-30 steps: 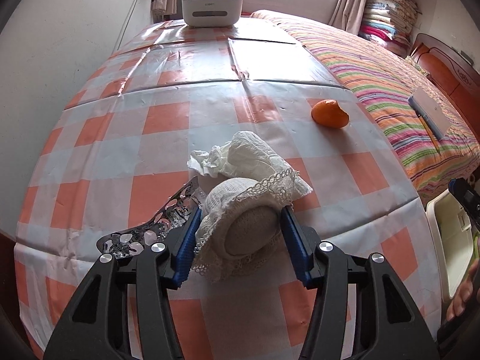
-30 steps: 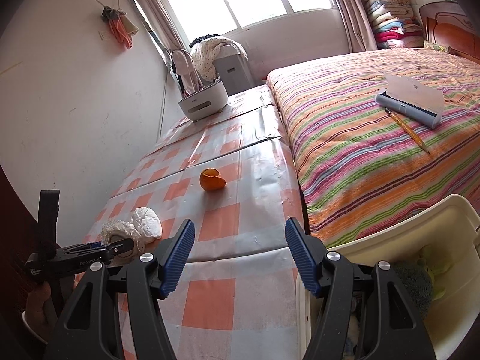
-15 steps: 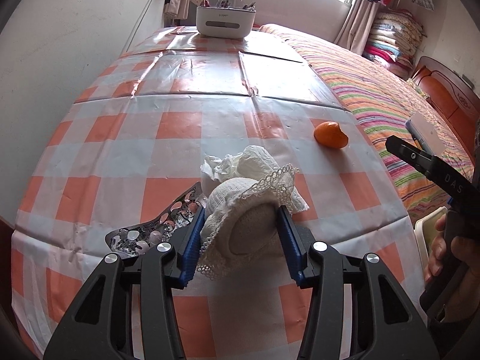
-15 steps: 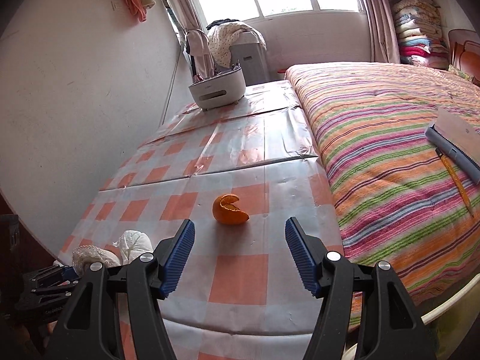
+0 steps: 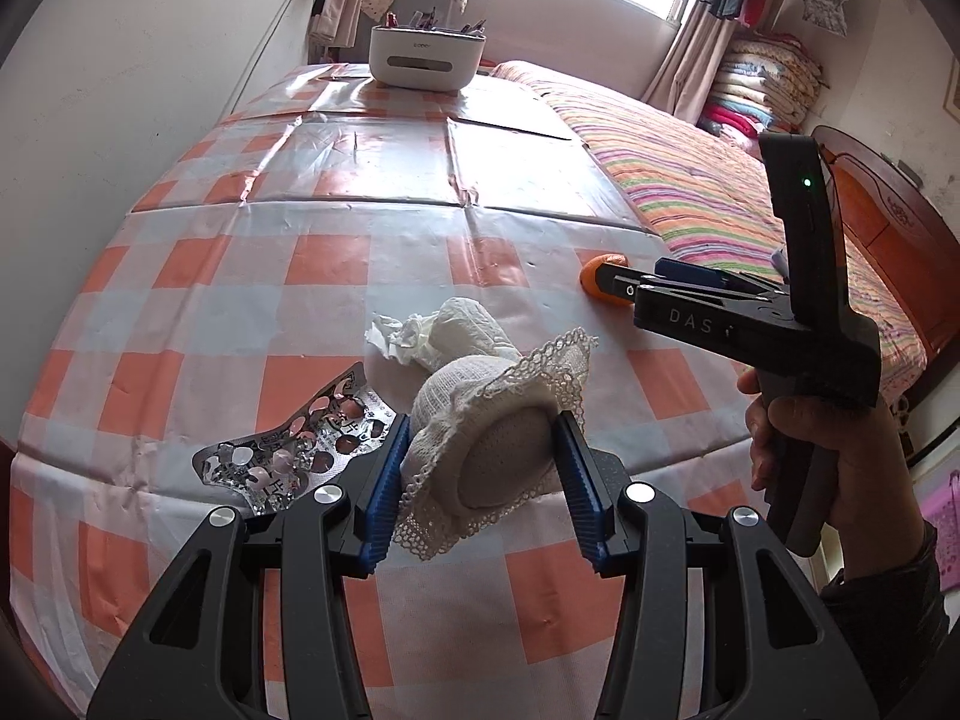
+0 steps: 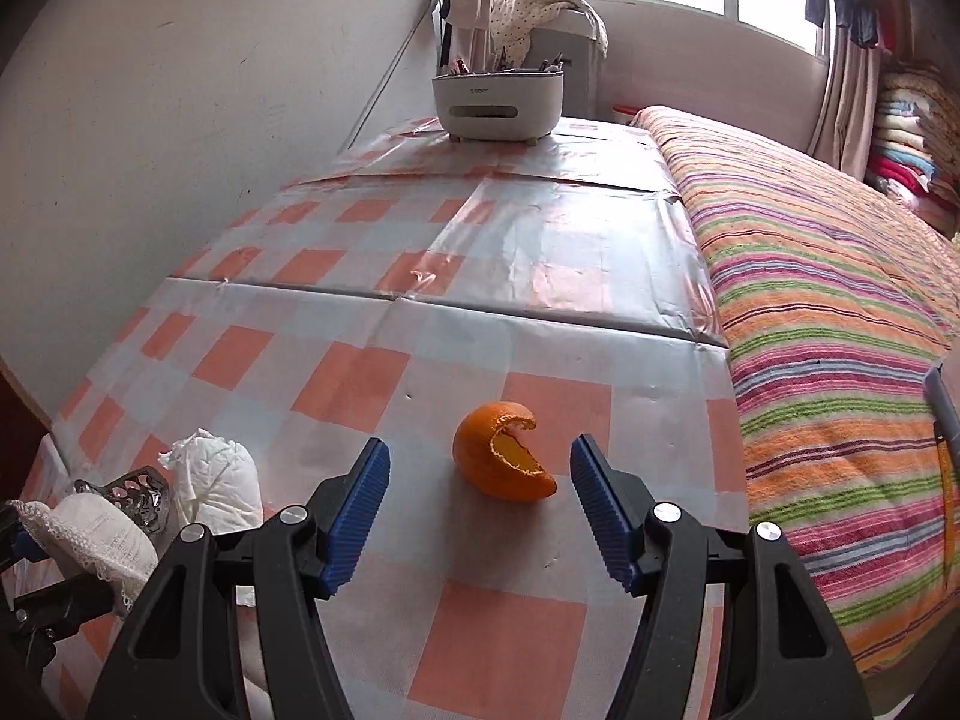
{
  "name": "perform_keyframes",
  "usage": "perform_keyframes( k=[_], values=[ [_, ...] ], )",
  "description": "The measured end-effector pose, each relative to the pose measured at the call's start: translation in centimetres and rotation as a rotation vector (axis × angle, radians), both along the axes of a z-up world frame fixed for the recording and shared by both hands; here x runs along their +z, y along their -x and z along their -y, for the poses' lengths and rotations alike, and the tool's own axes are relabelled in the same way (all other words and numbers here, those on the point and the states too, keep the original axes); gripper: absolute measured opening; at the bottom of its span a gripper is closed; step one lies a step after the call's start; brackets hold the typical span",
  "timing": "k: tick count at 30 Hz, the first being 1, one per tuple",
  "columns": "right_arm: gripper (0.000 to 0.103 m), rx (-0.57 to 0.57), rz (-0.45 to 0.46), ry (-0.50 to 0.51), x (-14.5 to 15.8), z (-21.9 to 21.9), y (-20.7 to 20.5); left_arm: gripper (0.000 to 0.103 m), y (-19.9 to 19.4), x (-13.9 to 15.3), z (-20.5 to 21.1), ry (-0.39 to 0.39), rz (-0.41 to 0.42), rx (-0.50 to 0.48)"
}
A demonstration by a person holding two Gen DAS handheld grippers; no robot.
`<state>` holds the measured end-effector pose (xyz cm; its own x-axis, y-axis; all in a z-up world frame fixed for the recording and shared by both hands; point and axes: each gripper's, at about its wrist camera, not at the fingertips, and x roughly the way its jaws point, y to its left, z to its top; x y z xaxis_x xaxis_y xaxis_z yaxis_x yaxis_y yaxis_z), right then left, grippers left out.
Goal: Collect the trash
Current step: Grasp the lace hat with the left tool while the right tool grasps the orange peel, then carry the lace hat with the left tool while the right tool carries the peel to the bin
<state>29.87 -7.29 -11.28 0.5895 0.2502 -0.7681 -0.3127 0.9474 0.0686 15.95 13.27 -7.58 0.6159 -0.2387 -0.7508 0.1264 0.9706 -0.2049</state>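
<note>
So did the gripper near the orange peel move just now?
Yes. The right gripper swung away from the bed's edge and over the checked table; its open fingers now frame the orange peel.

The surface (image 5: 336, 252) wears a glossy plastic cloth in orange and white checks, creased and shining where the window light falls. The white bundle (image 5: 480, 450) is soft woven gauze with a lacy crocheted edge, matt and coarse. Beside it, the crumpled tissue (image 5: 444, 330) looks like soft, wrinkled paper. The blister pack (image 5: 288, 456) is shiny crinkled foil. The orange peel (image 6: 501, 459) has a dimpled, faintly waxy skin and a torn pale rim. Each claw has matt black plastic arms, ribbed blue pads (image 6: 354, 510) and bright metal screw heads. The storage caddy (image 6: 498, 99) is smooth white plastic. The bed (image 6: 828, 300) carries a striped, matt woven cover.
</note>
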Motion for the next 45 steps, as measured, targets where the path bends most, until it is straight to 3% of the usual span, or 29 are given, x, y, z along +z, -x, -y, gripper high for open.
perform_keyframes(
  k=[3,5,7,9,18,45],
  values=[
    [0.054,0.002,-0.027,0.02,-0.9,0.0,-0.6,0.047,0.2,0.1,0.2,0.006,-0.001,-0.009],
    [0.03,0.005,-0.046,0.01,-1.3,0.3,-0.6,0.047,0.3,0.1,0.3,0.007,0.001,-0.011],
    [0.026,0.007,-0.047,0.0,-1.4,0.4,-0.3,0.047,0.3,0.1,0.4,0.009,-0.002,-0.015],
    [0.007,0.011,-0.03,0.012,-1.2,0.3,0.3,0.047,0.5,0.0,0.6,0.01,-0.002,-0.016],
    [0.006,0.03,-0.004,-0.099,0.9,0.9,4.4,0.047,1.3,0.6,2.0,0.001,0.03,-0.034],
    [0.006,0.006,0.068,-0.195,3.3,8.3,15.1,0.046,3.0,0.6,7.6,-0.005,0.068,-0.125]
  ],
)
